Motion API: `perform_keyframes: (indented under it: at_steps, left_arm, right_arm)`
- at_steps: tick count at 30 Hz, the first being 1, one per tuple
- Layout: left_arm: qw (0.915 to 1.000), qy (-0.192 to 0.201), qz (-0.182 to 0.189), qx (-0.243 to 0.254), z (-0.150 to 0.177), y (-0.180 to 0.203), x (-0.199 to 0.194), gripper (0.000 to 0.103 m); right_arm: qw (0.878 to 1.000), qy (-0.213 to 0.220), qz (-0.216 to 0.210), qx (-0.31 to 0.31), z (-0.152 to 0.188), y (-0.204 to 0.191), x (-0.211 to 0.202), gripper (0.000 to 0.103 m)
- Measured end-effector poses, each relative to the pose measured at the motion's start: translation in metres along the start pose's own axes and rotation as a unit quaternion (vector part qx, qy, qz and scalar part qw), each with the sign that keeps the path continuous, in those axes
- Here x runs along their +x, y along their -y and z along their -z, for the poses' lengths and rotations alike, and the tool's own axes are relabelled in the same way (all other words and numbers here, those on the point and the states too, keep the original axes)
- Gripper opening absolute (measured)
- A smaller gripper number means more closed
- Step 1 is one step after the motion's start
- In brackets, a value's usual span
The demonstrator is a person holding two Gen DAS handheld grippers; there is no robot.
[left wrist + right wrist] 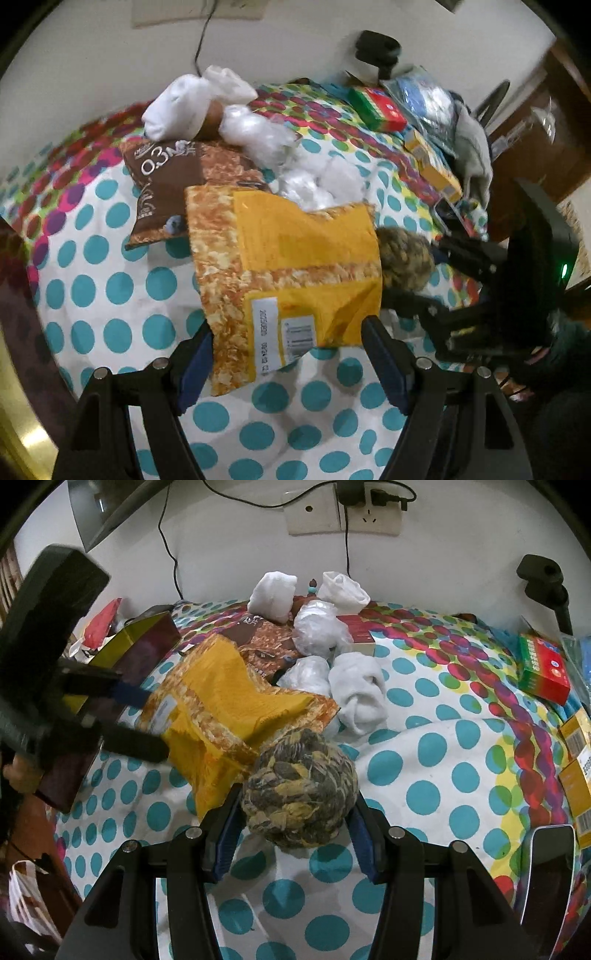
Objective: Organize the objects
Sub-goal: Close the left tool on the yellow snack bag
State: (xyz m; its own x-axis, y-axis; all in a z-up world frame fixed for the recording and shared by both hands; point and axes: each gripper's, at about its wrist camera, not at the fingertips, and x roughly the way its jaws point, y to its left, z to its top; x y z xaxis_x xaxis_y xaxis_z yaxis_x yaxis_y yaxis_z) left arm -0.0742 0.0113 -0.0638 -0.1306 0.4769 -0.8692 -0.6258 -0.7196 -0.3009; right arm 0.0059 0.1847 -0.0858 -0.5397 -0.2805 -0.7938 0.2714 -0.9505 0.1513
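Only the right wrist view shows the right gripper (293,814) clamping the woven ball (300,788); the left gripper (286,356) gapes around the yellow snack bag (291,273). White bundles (356,692) crowd twelve o'clock.

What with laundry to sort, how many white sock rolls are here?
3 sock rolls: two by the wall, one beside the yellow bag. Others may be hidden.

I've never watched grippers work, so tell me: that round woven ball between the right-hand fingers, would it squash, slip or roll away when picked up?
The woven ball looks braided from rough strands, so the right gripper pads probably grip it rather than slip. It seems fairly firm, likely giving only slightly. Being round, it might roll if released on the soft spotted bedspread.
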Motion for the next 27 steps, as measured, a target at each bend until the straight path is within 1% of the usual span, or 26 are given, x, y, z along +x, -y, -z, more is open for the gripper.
perform_keyframes:
  at_steps: [2,4,5,7,8,10,11,13,15,17,18,19,20,21,22,24,25,27]
  left_arm:
    - [0.9998,0.016,-0.002,0.011,0.006,0.012,-0.007,0.079]
    - [0.9993,0.033,0.01,0.01,0.01,0.02,-0.016,0.079]
    - [0.9983,0.044,0.038,0.004,0.012,0.024,-0.021,0.079]
    - [0.995,0.057,0.081,-0.004,0.015,0.028,-0.027,0.079]
    - [0.9944,0.06,0.087,-0.006,0.015,0.033,-0.028,0.079]
    - [0.9961,0.061,0.064,0.004,0.014,0.044,-0.027,0.079]
    - [0.9967,0.063,0.05,0.009,0.012,0.049,-0.026,0.079]
    - [0.996,0.073,0.051,-0.003,0.01,0.049,-0.028,0.079]
    - [0.9945,0.084,0.056,-0.028,0.007,0.048,-0.029,0.079]
    - [0.9936,0.092,0.043,-0.048,0.005,0.044,-0.03,0.079]
    - [0.9932,0.094,0.043,-0.054,0.004,0.042,-0.029,0.079]
    - [0.9929,0.095,0.037,-0.062,0.003,0.041,-0.026,0.076]
    - [0.9932,0.092,0.015,-0.07,0.001,0.04,-0.021,0.062]
    - [0.9938,0.083,-0.002,-0.074,0.0,0.038,-0.016,0.05]
    - [0.9945,0.071,-0.009,-0.077,-0.002,0.037,-0.011,0.043]
    - [0.9923,0.074,-0.001,-0.099,0.001,0.03,-0.009,0.036]
    - [0.9917,0.076,-0.004,-0.104,0.002,0.03,-0.009,0.036]
    - [0.991,0.087,-0.018,-0.1,0.004,0.034,-0.011,0.034]
  right_arm:
    - [1.0,0.0,0.003,-0.001,0.001,0.001,-0.001,0.05]
    - [1.0,-0.001,0.004,0.002,0.002,0.004,-0.001,0.05]
    - [1.0,-0.002,0.002,0.004,0.002,0.005,-0.001,0.05]
    - [1.0,-0.003,-0.005,0.008,0.002,0.006,-0.001,0.05]
    - [1.0,-0.004,0.0,0.005,0.003,0.005,-0.001,0.05]
    - [1.0,-0.001,0.011,-0.007,0.004,0.002,-0.002,0.05]
    - [1.0,-0.001,0.009,-0.006,0.004,0.003,-0.002,0.05]
    - [1.0,-0.001,0.006,-0.001,0.005,0.006,-0.003,0.05]
    - [1.0,-0.003,0.001,0.005,0.007,0.008,-0.003,0.05]
    - [1.0,-0.003,-0.004,0.008,0.008,0.009,-0.004,0.05]
    - [1.0,-0.005,-0.004,0.008,0.009,0.008,-0.003,0.05]
    - [1.0,-0.006,-0.002,0.008,0.01,0.008,-0.003,0.05]
    - [1.0,-0.005,-0.002,0.007,0.01,0.007,-0.003,0.05]
    - [1.0,-0.005,0.001,0.008,0.011,0.007,-0.003,0.05]
    - [1.0,-0.007,0.006,0.008,0.011,0.007,-0.002,0.05]
    - [1.0,-0.008,0.003,0.015,0.013,0.011,0.0,0.05]
    - [1.0,-0.006,-0.003,0.024,0.014,0.013,0.0,0.05]
    - [1.0,-0.003,-0.001,0.027,0.014,0.014,-0.001,0.05]
